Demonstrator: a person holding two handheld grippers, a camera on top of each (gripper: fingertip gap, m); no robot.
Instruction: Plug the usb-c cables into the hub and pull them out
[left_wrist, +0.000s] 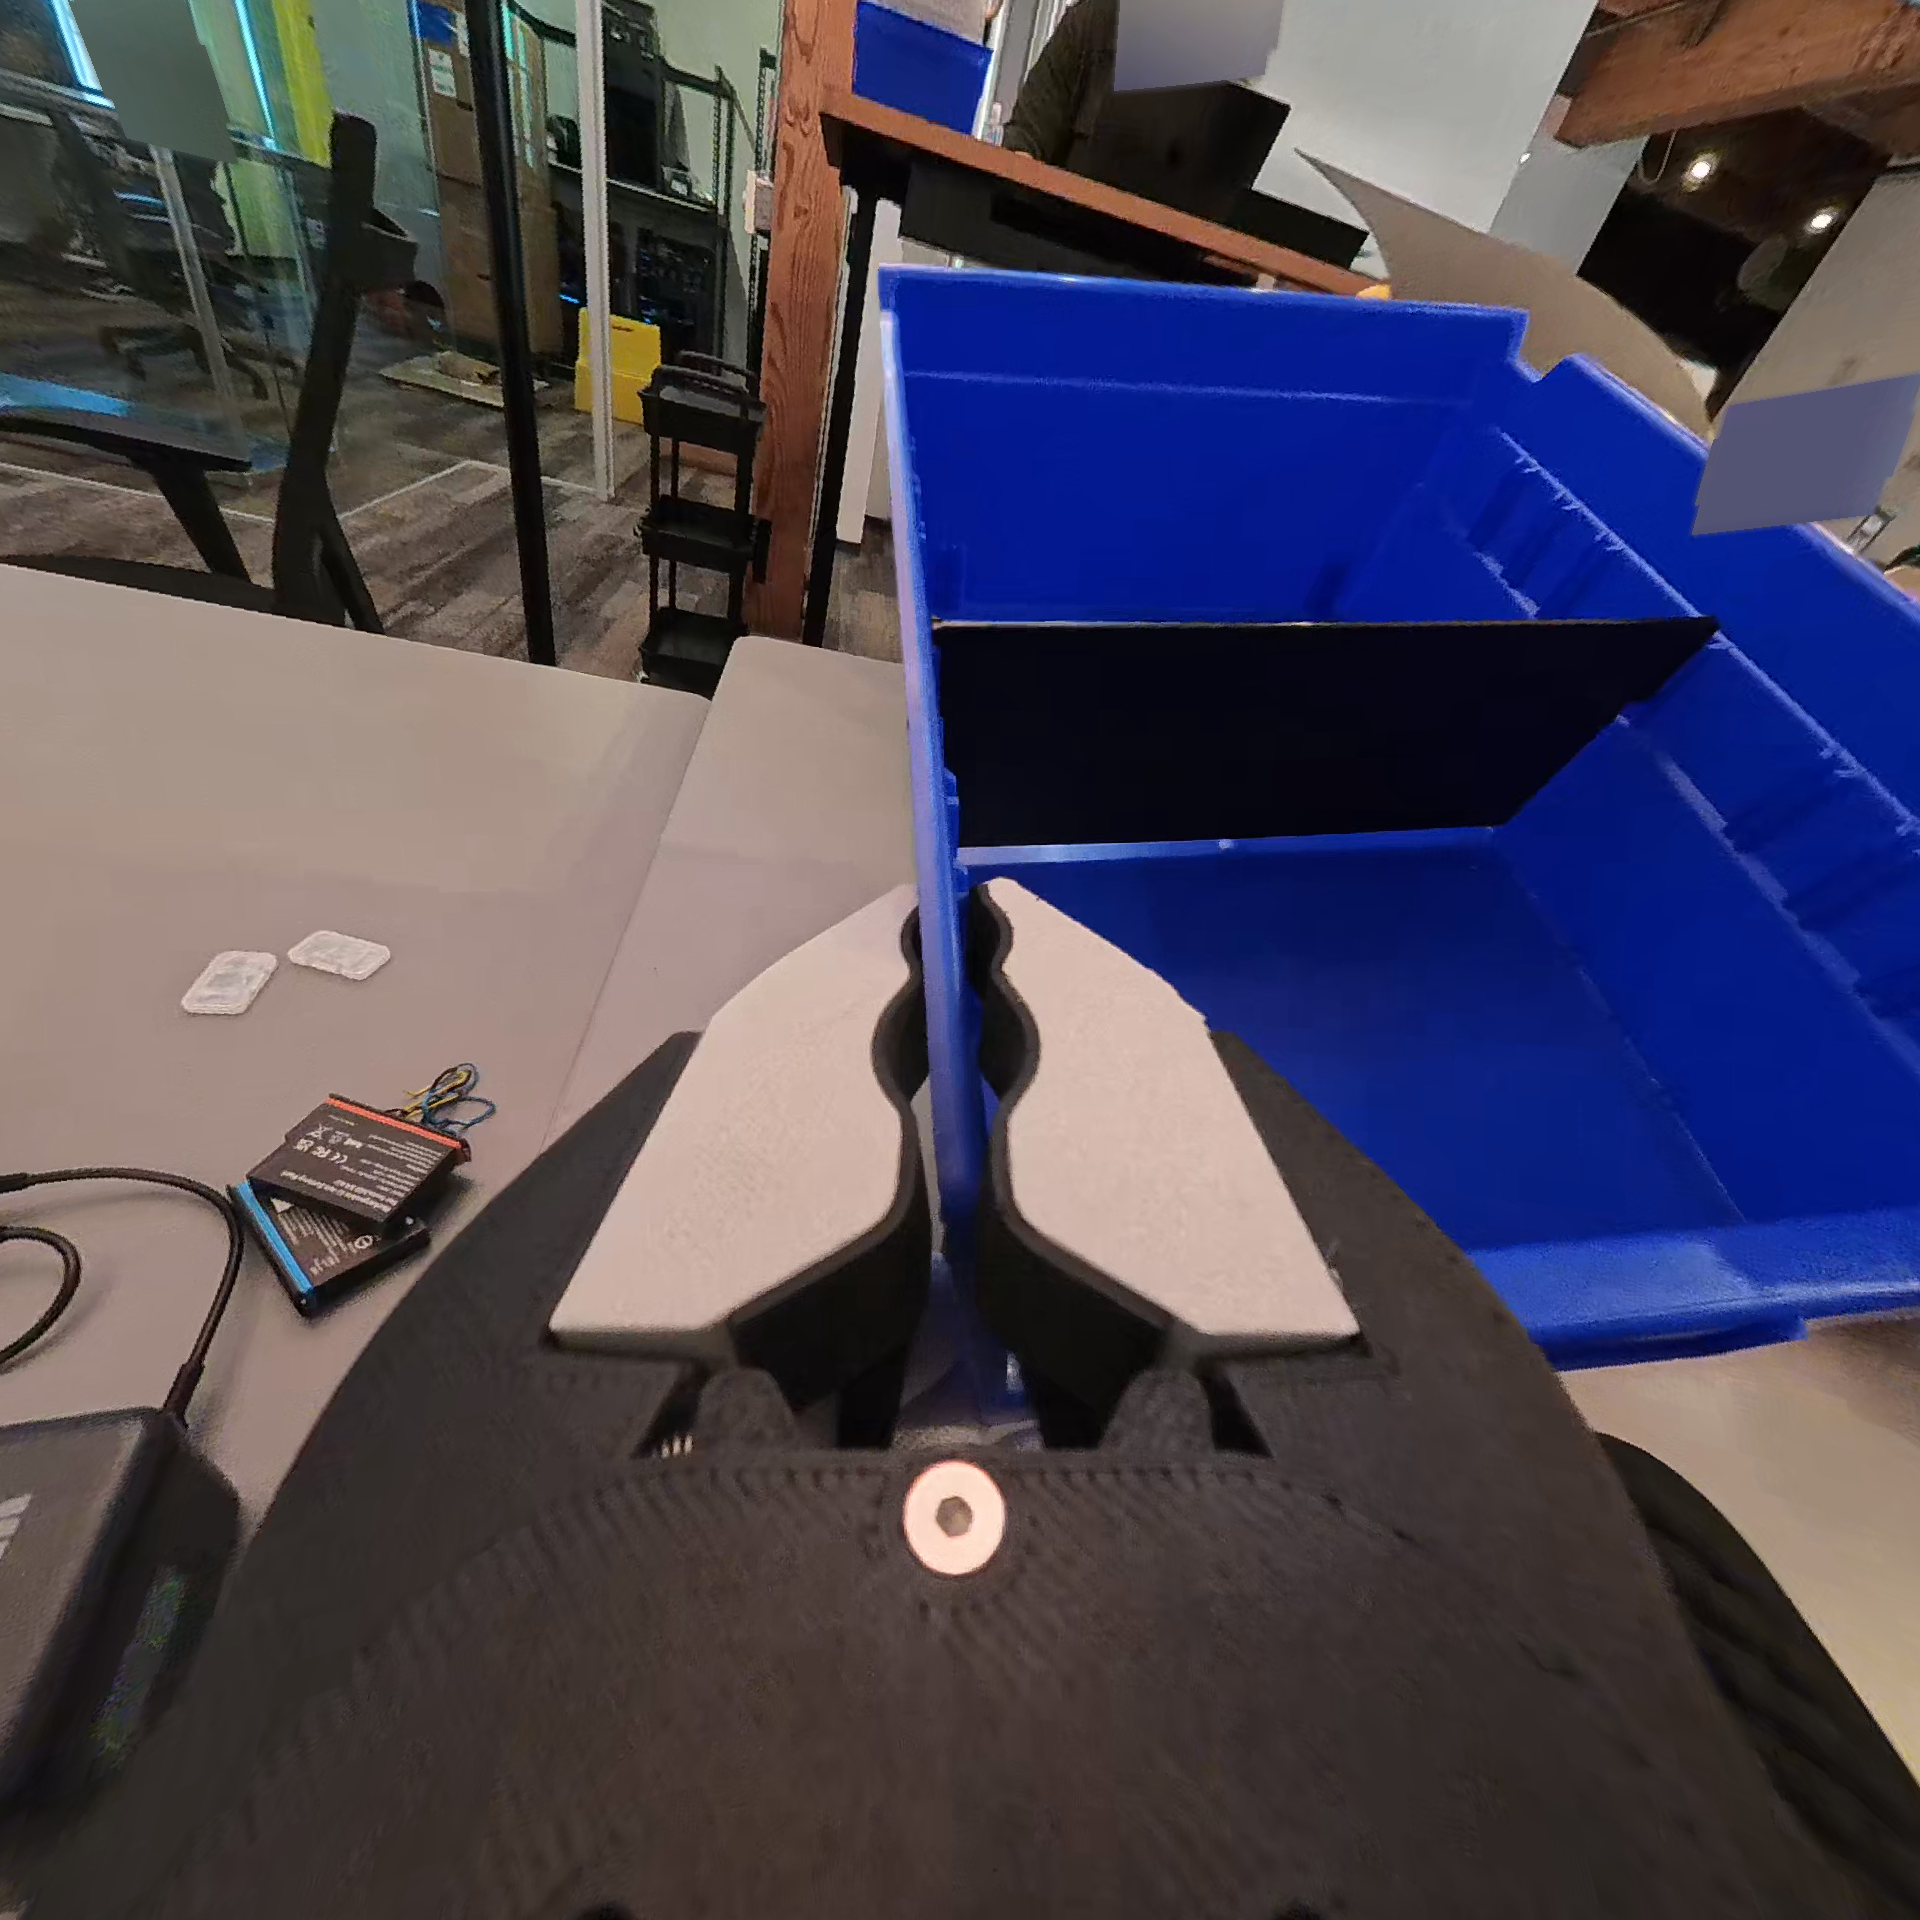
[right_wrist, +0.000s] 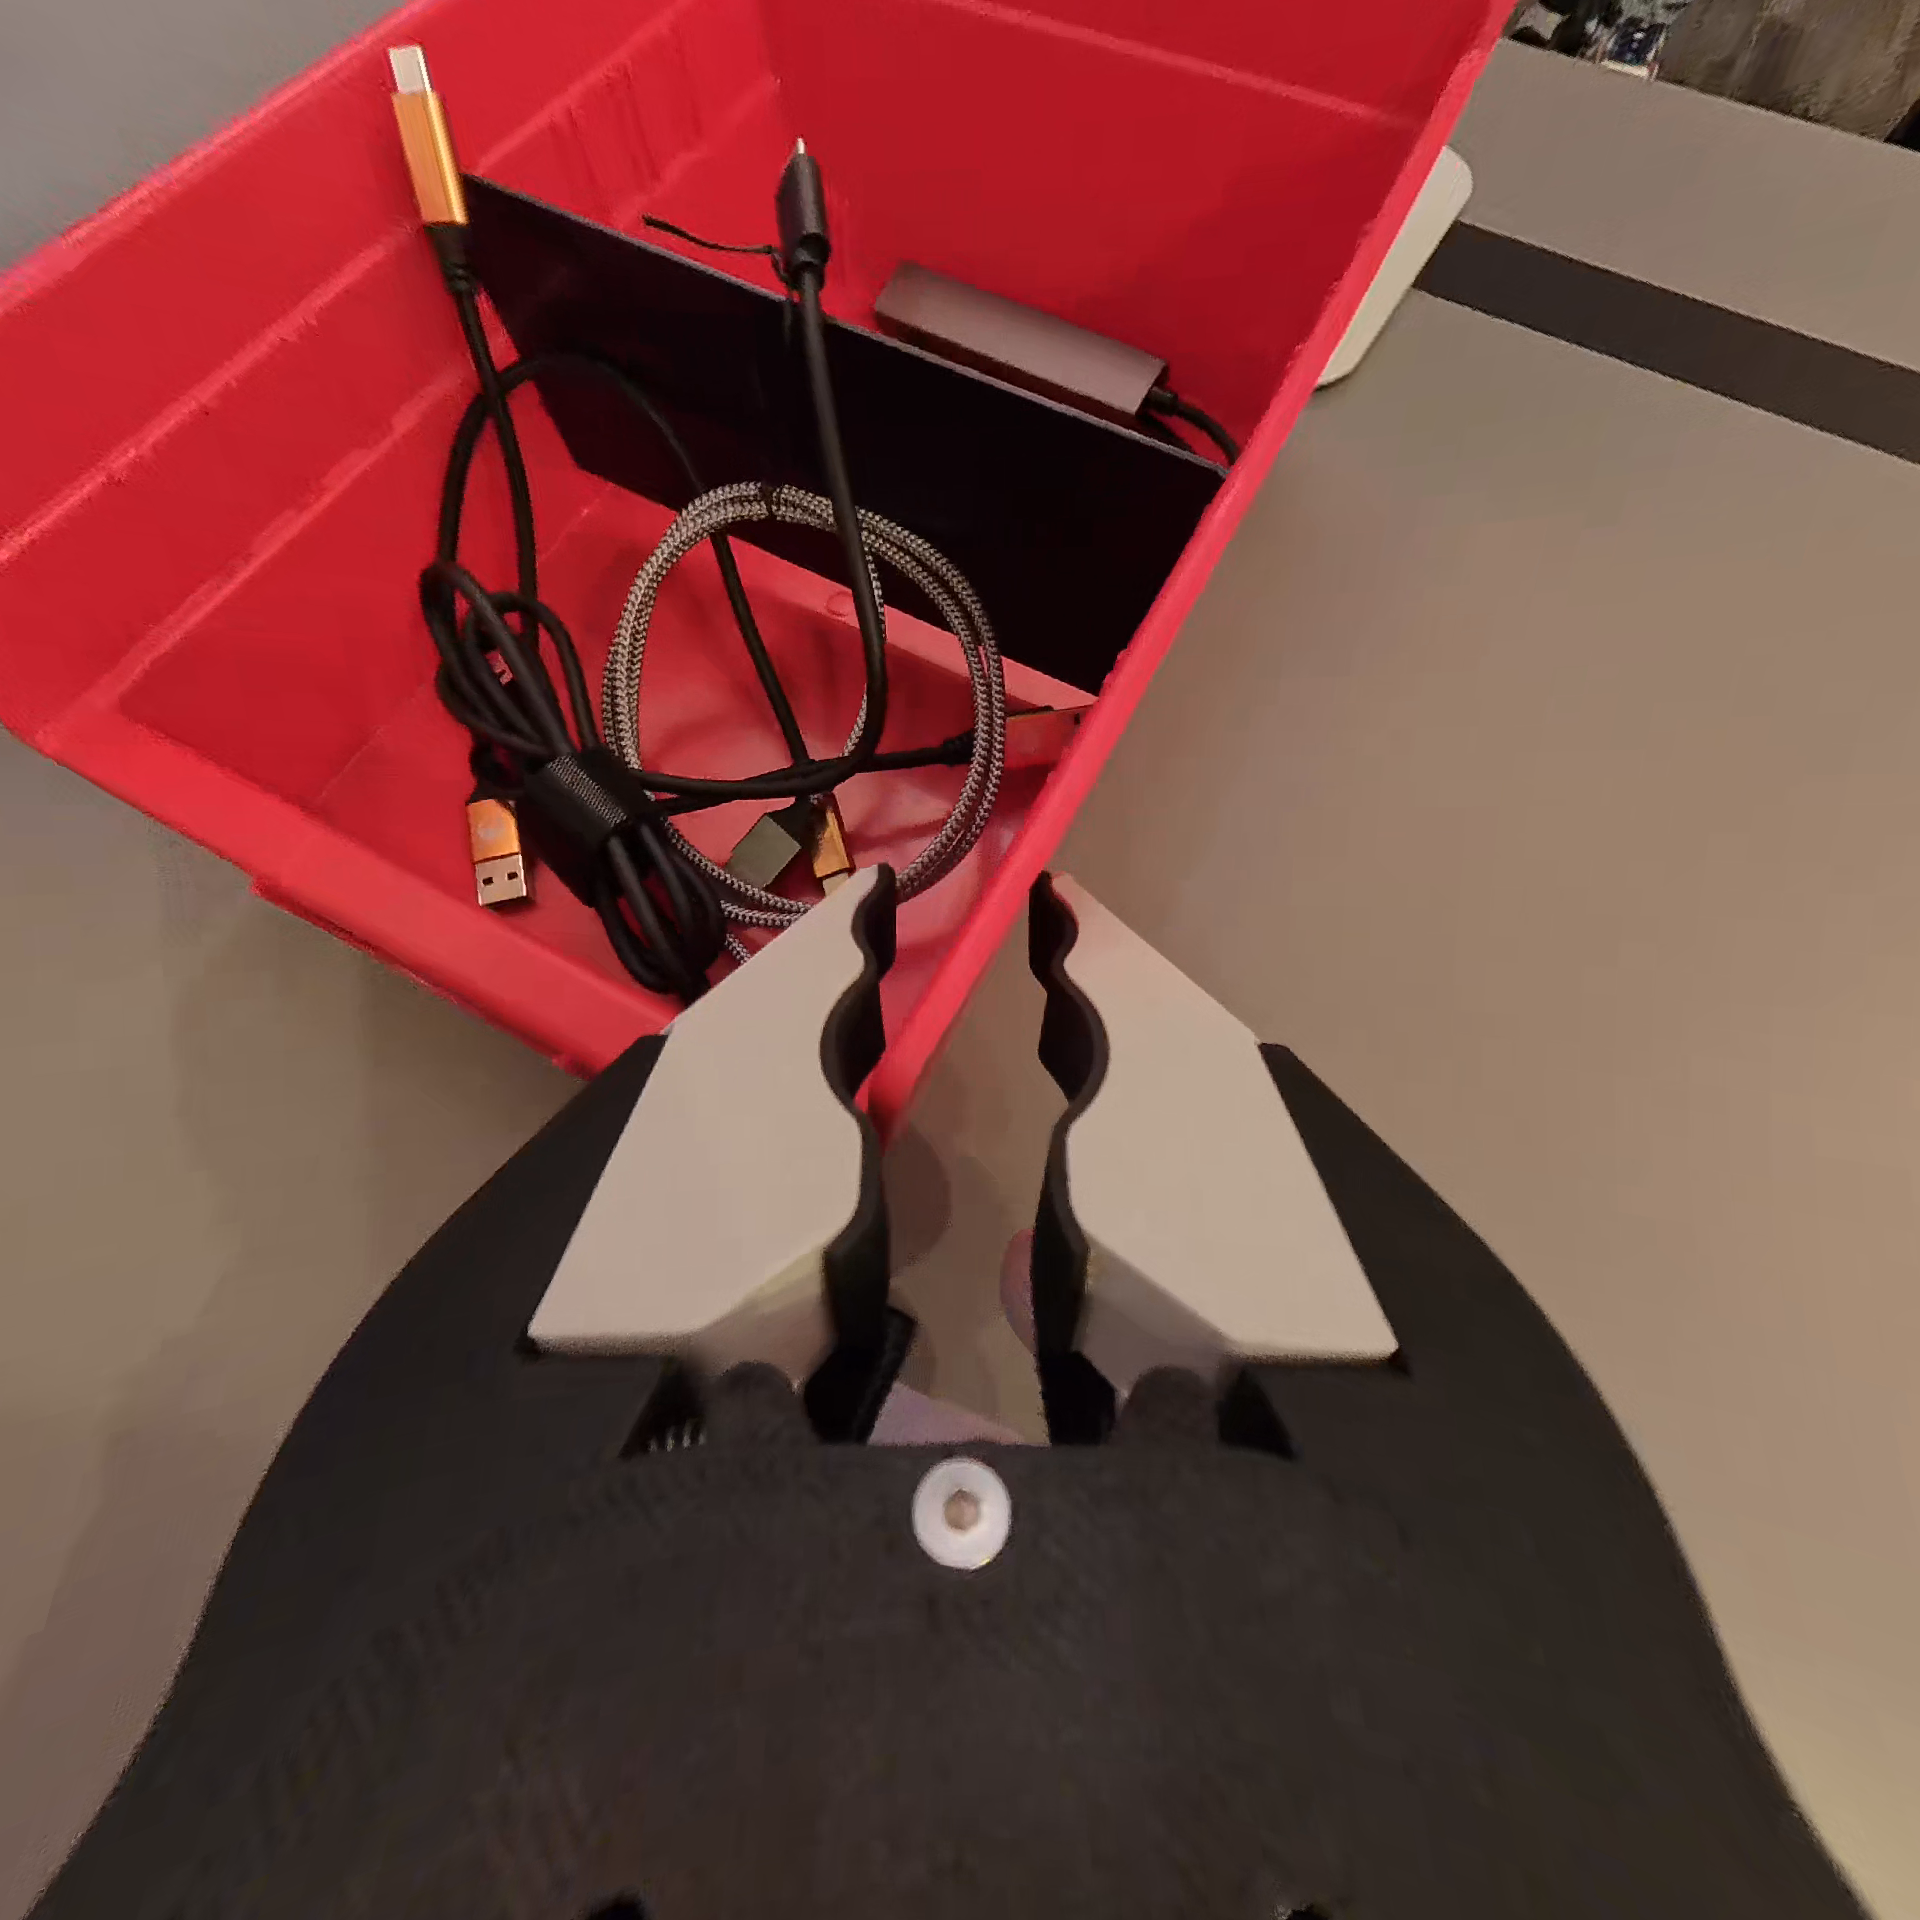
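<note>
The grey hub (right_wrist: 1018, 338) is lying in the far compartment of the red bin (right_wrist: 260, 436), behind the black divider (right_wrist: 935, 457), with its own dark lead running off its right end. In the near compartment the cables are sitting in a loose tangle: a braided grey cable (right_wrist: 644, 623) coiled in a ring, a black cable (right_wrist: 831, 436) standing up with its slim plug above the divider, and a black cable with orange plugs (right_wrist: 499, 842), one orange plug sticking up past the divider's left end. The right gripper (right_wrist: 961, 904) is hovering at the bin's near right corner, fingers parted and grasping nothing, the red wall passing between them without touching that I can make out.

Over on the other side, the left gripper (left_wrist: 943, 909) is pinching the left wall of the blue bin (left_wrist: 1455, 1039), its fingers clenched close on either side of the wall. On the grey table (left_wrist: 312, 779) to its left are lying two battery packs (left_wrist: 343, 1184) and two small clear cases (left_wrist: 281, 966).
</note>
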